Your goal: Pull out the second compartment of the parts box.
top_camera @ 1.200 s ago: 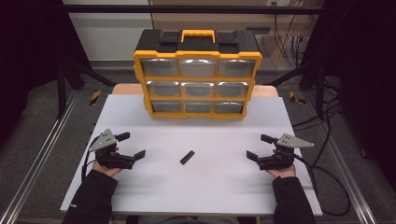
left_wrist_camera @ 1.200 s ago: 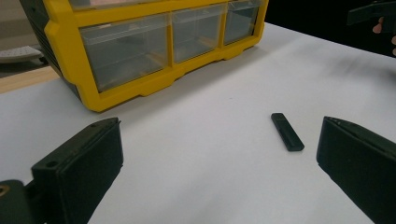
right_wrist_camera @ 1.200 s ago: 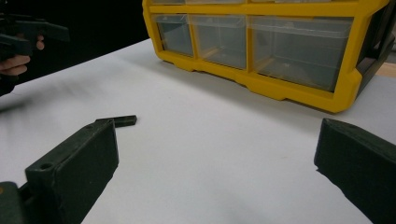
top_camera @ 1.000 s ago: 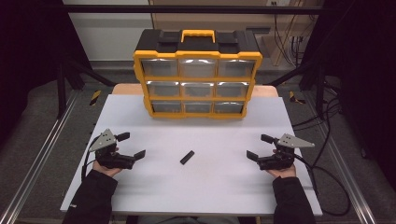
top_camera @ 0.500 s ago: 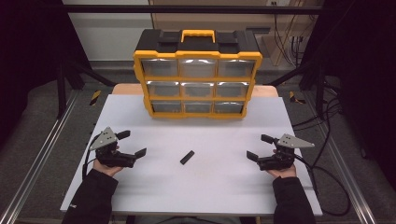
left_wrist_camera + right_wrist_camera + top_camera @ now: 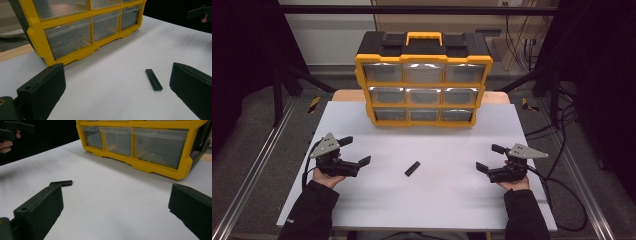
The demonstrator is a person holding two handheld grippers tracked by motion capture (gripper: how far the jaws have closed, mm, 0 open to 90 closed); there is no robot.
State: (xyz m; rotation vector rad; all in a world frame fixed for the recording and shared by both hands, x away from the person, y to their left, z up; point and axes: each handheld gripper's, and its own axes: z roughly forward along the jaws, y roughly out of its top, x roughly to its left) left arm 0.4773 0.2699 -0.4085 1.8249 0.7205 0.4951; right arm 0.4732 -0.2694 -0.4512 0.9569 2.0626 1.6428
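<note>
We are holding both grippers, left (image 6: 353, 151) and right (image 6: 491, 158), jaws apart and empty, flanking the bar (image 6: 412, 168) (possibly plastic); next, one is reaching in squarely.

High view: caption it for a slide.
Two open grippers, left gripper and right gripper, flank a small black bar before a drawer cabinet.

Lab/workshop: white bench (image 6: 422, 210) in metal frame (image 6: 247, 185), loose cables (image 6: 562, 125), yellow parts organiser (image 6: 423, 80)
</note>
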